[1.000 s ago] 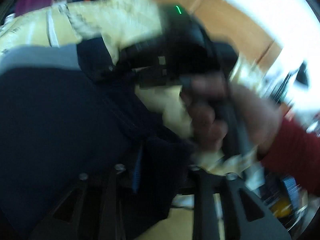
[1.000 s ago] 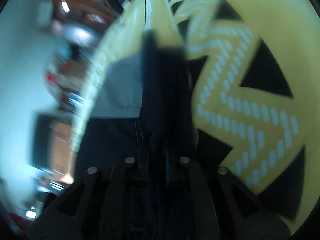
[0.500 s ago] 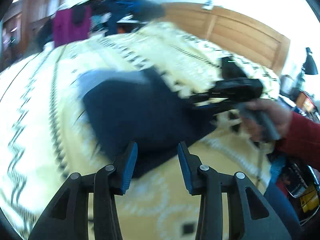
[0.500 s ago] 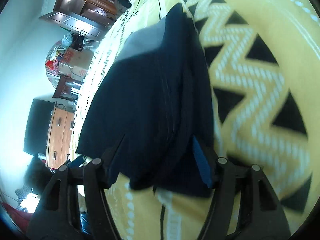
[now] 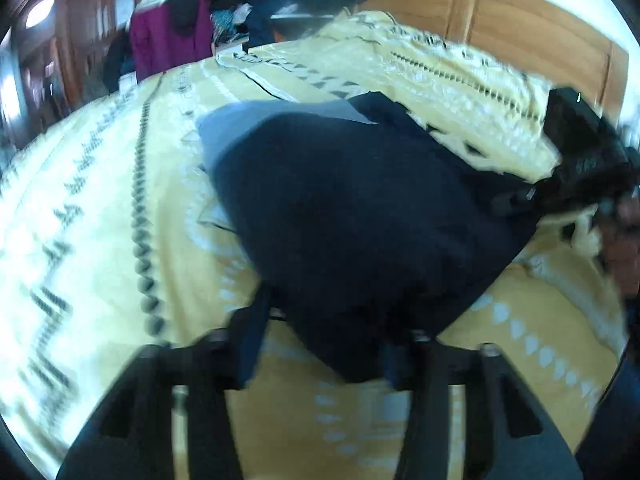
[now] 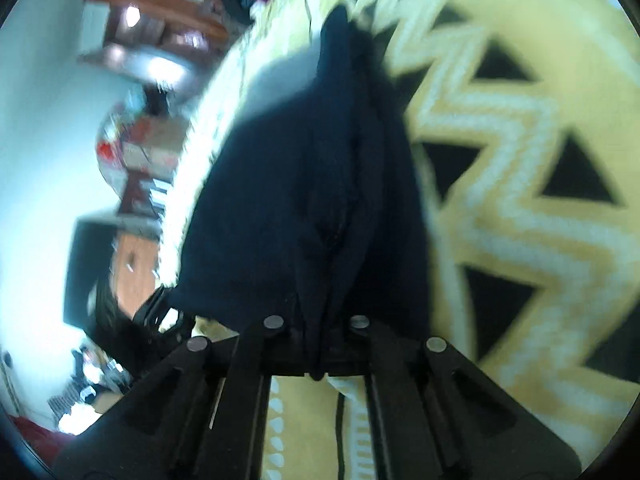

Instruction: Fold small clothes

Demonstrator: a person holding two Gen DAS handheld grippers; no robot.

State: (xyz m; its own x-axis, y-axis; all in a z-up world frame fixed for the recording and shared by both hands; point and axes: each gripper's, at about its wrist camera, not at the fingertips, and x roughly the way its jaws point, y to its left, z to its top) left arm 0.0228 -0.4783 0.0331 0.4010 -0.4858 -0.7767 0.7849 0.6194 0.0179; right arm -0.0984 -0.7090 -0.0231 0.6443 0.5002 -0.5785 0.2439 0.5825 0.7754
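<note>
The dark navy garment (image 5: 360,216) is spread on the yellow patterned bedspread (image 5: 100,220), with a pale grey band (image 5: 256,120) showing at its far end. In the left wrist view its long axis is seen to run away from the left gripper (image 5: 324,344) toward that grey band, and the near hem is laid directly between the jaws, which are held well apart with the cloth's edge sitting in the gap rather than pinched. In the right wrist view the right gripper (image 6: 316,340) is found at an adjoining edge, its jaws drawn together and clamped on a gathered ridge of the same garment (image 6: 312,200), the fabric being bunched into a seam-like fold that runs straight ahead from the jaws. The right gripper is also visible at the far right of the left view, touching the garment's side. The coming move is judged to turn on the left jaws being closed on the near hem, so that both held edges can be carried along the long axis toward the grey band. Much of both views is blurred, so finer detail of the cloth cannot be told.
</note>
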